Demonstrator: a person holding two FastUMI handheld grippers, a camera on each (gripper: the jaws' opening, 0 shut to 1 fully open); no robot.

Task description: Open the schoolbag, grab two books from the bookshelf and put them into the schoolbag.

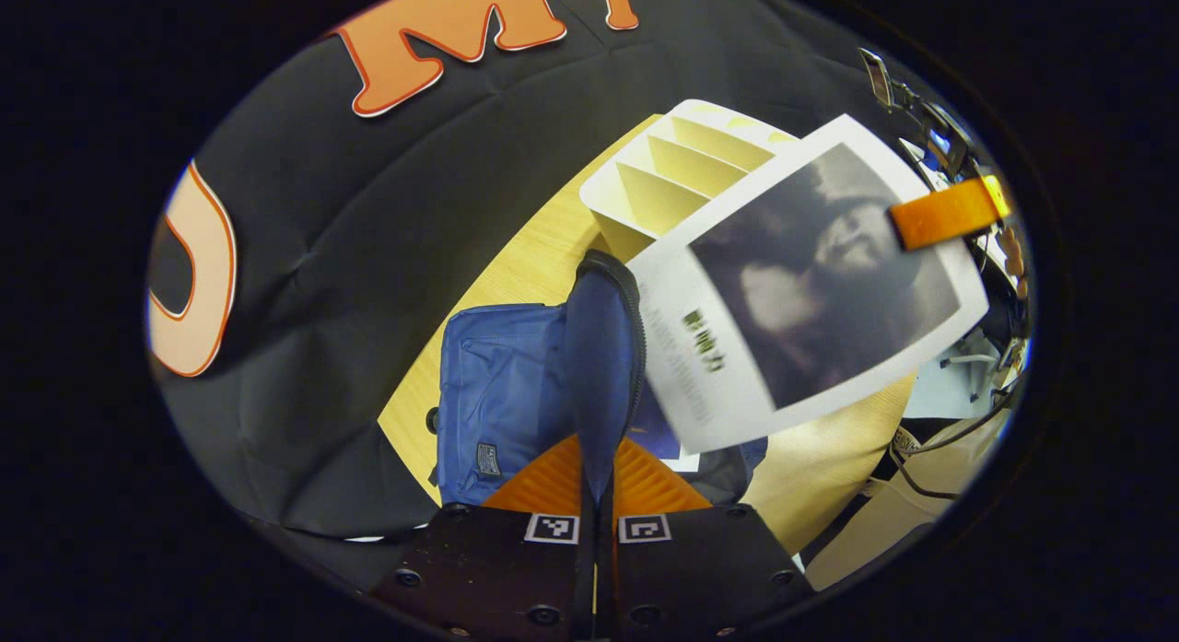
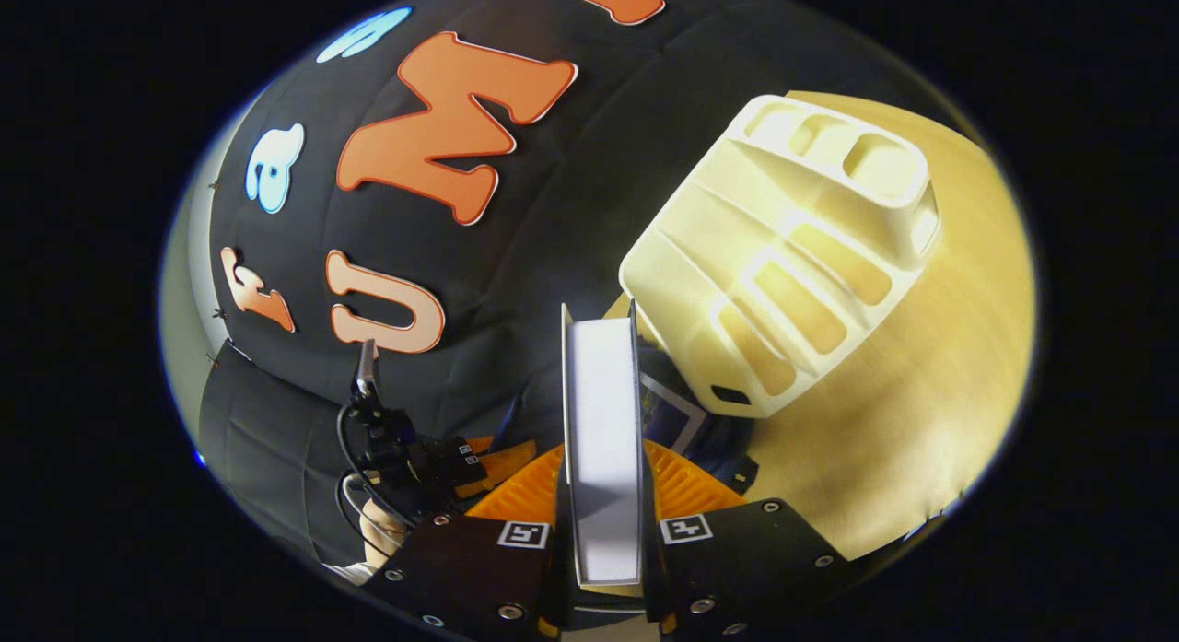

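In the left gripper view my left gripper [image 1: 599, 472] is shut on the dark blue zippered edge of the schoolbag [image 1: 502, 393], holding it up from the wooden table [image 1: 516, 274]. A white book with a dark cover picture [image 1: 801, 283] hangs tilted over the bag's mouth, with an orange finger [image 1: 949, 214] of the right gripper on its far edge. In the right gripper view my right gripper [image 2: 603, 481] is shut on that book [image 2: 603, 421], seen edge on. Below it lies the bag's dark opening [image 2: 686, 416]. The cream bookshelf [image 1: 672, 172] [image 2: 792, 255] stands just behind the bag.
The left gripper [image 2: 419, 458] and the hand holding it [image 2: 368, 536] show at the lower left of the right gripper view. Bare wooden tabletop [image 2: 921, 393] spreads to the right of the bookshelf. Cables and other gear [image 1: 930, 126] sit beyond the table's far side.
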